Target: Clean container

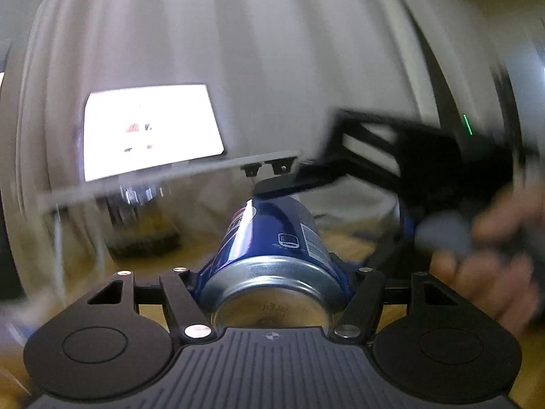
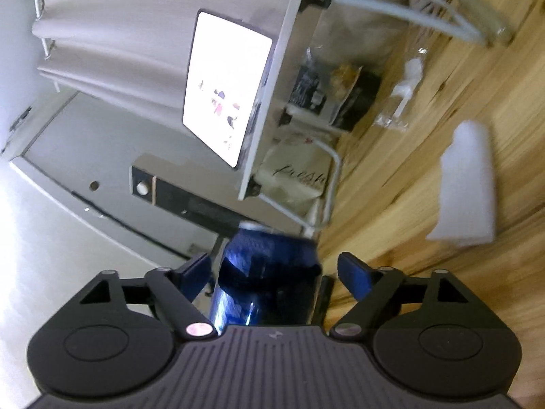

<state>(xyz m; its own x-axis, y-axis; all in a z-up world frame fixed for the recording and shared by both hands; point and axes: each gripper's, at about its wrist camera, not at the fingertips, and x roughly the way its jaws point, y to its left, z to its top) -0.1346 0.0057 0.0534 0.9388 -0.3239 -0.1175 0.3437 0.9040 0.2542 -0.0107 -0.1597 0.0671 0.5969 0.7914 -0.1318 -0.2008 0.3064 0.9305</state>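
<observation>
L gripper jaws clamp blue can; R gripper jaws wide, straddling it.

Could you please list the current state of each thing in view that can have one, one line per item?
Blue aluminium drink can: lying level, base toward the left camera, clamped at its sides.
Left gripper: shut on the can.
Right gripper: open, blue pads on either side of the can, not pressing.
White tablet screen: lit.
White foam sponge: lying loose on the wooden table.
</observation>
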